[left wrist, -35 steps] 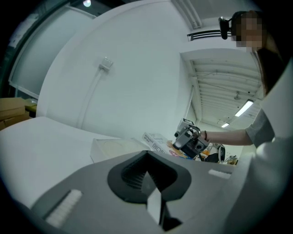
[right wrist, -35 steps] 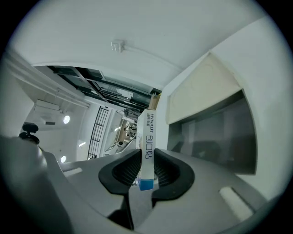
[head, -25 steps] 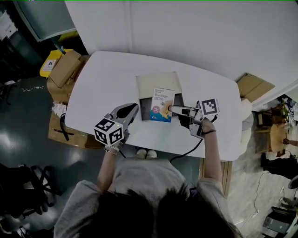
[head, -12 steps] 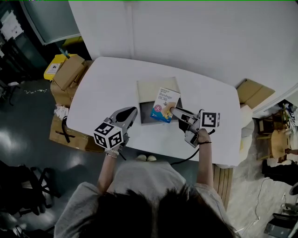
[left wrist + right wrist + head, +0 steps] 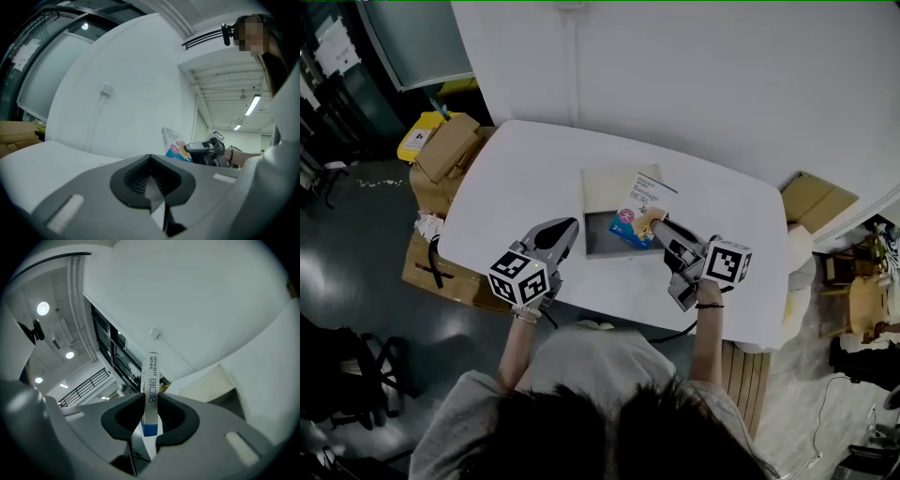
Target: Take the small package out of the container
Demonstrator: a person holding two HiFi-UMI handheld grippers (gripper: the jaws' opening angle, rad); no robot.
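The fingers (image 5: 671, 235) of the right gripper (image 5: 652, 221) are shown in the head view clamped on the near right corner of the bandage box (image 5: 637, 204). The box is tilted up over the open cardboard container (image 5: 598, 240) on the white table (image 5: 516, 178). The left gripper (image 5: 568, 228) is held just left of the container.

In the left gripper view, the jaws are closed together with nothing between them. The bandage box (image 5: 172, 143) is seen raised at the far right.

In the right gripper view, the narrow edge of the bandage box (image 5: 151, 376) is pinched between the pads.

Extraction is judged largely done. Carrying the box clear and setting it down is left.
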